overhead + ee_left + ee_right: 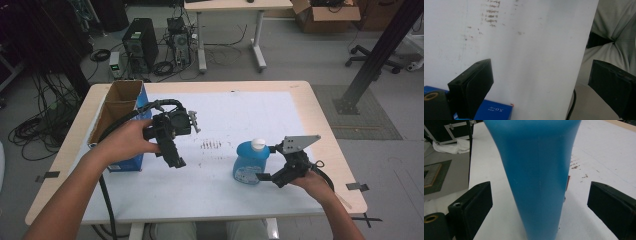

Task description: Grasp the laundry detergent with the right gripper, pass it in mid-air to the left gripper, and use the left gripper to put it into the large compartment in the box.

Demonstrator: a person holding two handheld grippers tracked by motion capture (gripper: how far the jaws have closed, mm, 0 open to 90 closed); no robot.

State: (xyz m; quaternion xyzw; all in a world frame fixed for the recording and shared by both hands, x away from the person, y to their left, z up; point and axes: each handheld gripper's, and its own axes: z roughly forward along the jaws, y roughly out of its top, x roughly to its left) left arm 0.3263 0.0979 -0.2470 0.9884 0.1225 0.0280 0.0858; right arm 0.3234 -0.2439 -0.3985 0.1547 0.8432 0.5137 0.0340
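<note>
- Your left gripper is held above the left part of the white sheet that covers the wooden table; in the left gripper view its 2 black jaws stand wide apart with nothing between them but the sheet below.
- Just left of that gripper stands an open cardboard box with blue sides, near the table's left edge; a blue corner of it shows low in the left gripper view.
- The blue translucent plastic bottle with a white cap stands upright on the sheet, right of centre, toward the near edge.
- Your right gripper sits just right of the bottle; in the right gripper view the bottle rises between the 2 spread jaws, with a gap on each side, so nothing is gripped.
- Dark scuff marks dot the sheet between the 2 grippers.
</note>
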